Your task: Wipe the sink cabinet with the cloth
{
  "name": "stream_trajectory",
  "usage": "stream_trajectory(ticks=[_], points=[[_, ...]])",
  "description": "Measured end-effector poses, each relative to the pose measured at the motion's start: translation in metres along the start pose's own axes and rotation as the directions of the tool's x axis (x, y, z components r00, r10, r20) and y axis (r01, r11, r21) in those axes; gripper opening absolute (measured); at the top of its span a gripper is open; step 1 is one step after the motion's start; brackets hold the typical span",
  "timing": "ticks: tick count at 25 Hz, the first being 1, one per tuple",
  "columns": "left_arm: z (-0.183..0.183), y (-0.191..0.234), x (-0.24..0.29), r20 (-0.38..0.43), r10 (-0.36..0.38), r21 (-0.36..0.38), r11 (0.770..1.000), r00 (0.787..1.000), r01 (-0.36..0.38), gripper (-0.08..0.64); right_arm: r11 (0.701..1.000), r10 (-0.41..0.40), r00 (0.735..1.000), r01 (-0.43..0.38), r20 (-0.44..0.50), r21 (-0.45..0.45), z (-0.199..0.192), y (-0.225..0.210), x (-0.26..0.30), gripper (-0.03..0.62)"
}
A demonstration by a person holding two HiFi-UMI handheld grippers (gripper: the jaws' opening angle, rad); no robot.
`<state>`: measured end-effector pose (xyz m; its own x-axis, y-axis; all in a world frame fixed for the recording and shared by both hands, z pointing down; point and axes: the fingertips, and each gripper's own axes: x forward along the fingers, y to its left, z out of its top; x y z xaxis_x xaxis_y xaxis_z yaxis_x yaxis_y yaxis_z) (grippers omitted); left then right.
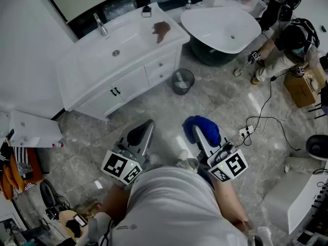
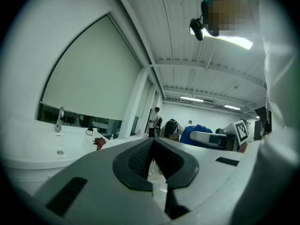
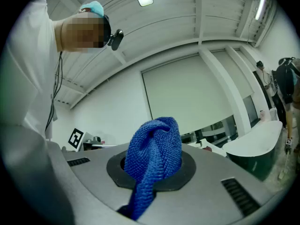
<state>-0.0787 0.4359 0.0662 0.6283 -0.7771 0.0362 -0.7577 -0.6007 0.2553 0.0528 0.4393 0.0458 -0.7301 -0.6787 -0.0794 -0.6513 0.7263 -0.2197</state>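
Observation:
A white sink cabinet [image 1: 123, 83] with basin [image 1: 110, 47] and tap [image 1: 100, 24] stands against the far wall, left of centre in the head view; it also shows at the left of the left gripper view as the cabinet top [image 2: 42, 146]. My right gripper [image 1: 197, 132] is shut on a bunched blue cloth [image 1: 204, 127], which fills the jaws as the blue cloth [image 3: 157, 156] in the right gripper view. My left gripper [image 1: 141, 133] is shut and holds nothing, its jaws [image 2: 152, 165] pressed together. Both are held level, close to the person's body, well short of the cabinet.
A brown rag [image 1: 162, 29] and a small dark object [image 1: 146, 11] lie on the cabinet top. A grey waste bin [image 1: 183, 81] stands by its right end, a white bathtub [image 1: 225, 27] beyond. Another person [image 1: 287, 50] crouches at far right; a cable and socket strip [image 1: 246, 133] cross the marble floor.

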Motion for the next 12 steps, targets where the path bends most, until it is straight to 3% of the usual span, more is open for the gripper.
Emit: stream_trajectory(ticks=[3, 7, 12], points=[[-0.007, -0.007, 0.012, -0.025, -0.014, 0.025, 1.000, 1.000, 0.015, 0.011, 1.000, -0.008, 1.000, 0.008, -0.004, -0.013, 0.001, -0.012, -0.005, 0.040], [-0.008, -0.008, 0.029, -0.027, -0.013, -0.013, 1.000, 1.000, 0.013, 0.011, 1.000, -0.017, 1.000, 0.017, 0.000, -0.006, 0.003, -0.033, -0.012, 0.040], [-0.015, -0.016, 0.048, -0.064, 0.008, 0.008, 1.000, 0.998, -0.007, 0.011, 0.999, -0.024, 1.000, 0.024, 0.005, 0.025, 0.001, -0.059, -0.024, 0.040]])
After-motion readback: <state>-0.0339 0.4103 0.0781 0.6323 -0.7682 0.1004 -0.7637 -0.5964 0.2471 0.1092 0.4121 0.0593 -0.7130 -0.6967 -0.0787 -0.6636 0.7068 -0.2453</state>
